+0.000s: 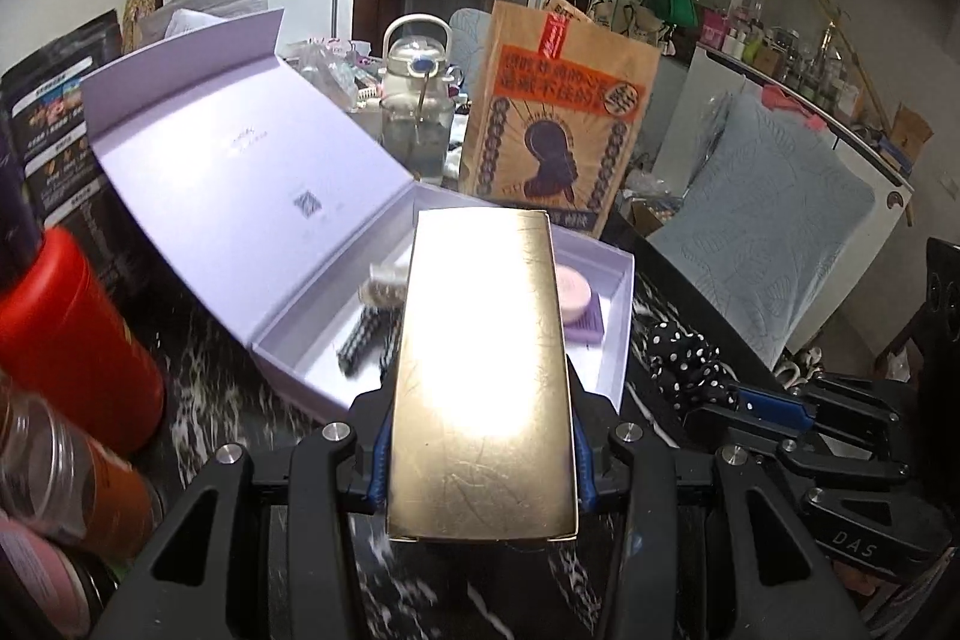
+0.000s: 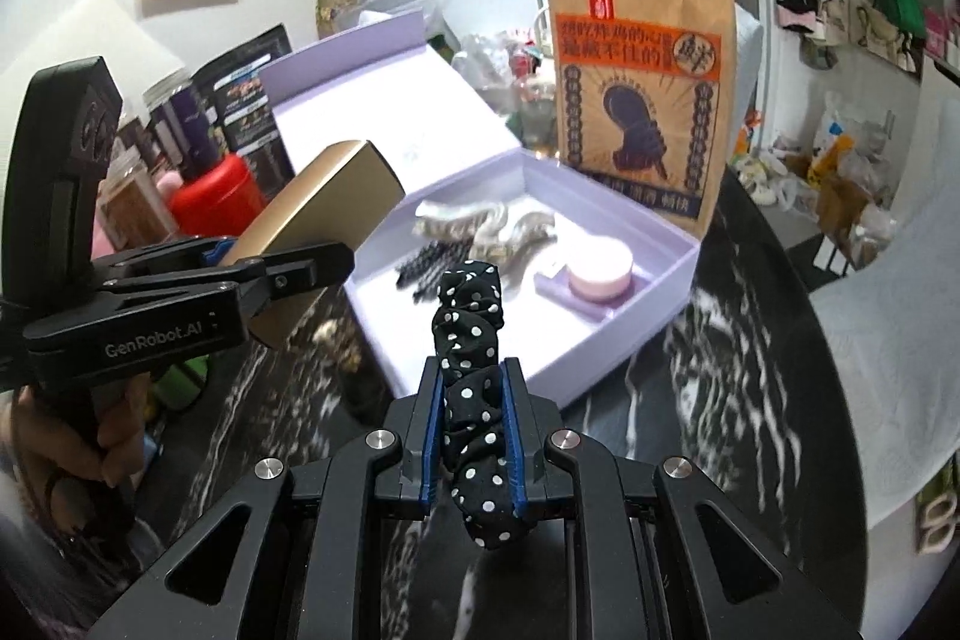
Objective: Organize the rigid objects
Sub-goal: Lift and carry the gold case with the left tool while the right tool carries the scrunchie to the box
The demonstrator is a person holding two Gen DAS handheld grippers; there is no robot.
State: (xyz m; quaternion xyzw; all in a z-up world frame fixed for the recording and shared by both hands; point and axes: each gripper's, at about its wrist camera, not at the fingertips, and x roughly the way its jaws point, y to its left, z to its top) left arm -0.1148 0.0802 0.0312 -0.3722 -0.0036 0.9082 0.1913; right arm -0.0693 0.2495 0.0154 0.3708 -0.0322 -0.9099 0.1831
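Left gripper (image 1: 483,454) clamps gold case (image 1: 483,370), held above lilac box (image 1: 618,334) front edge. Right gripper (image 2: 474,430) pinches dotted scrunchie (image 2: 471,370), just before box on marble table (image 2: 720,370).

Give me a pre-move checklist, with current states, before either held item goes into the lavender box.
1. Left gripper clamped on gold box: ok.
2. Right gripper clamped on polka-dot scrunchie: ok.
3. Lavender box lid open: ok.
4. Free floor space in the box for the gold box: cannot tell; hair clips, leopard scrunchie and pink round case already lie inside.
5. Grippers apart from each other: ok.
6. Brown paper bag standing right behind the box, clear of the approach: cannot tell.
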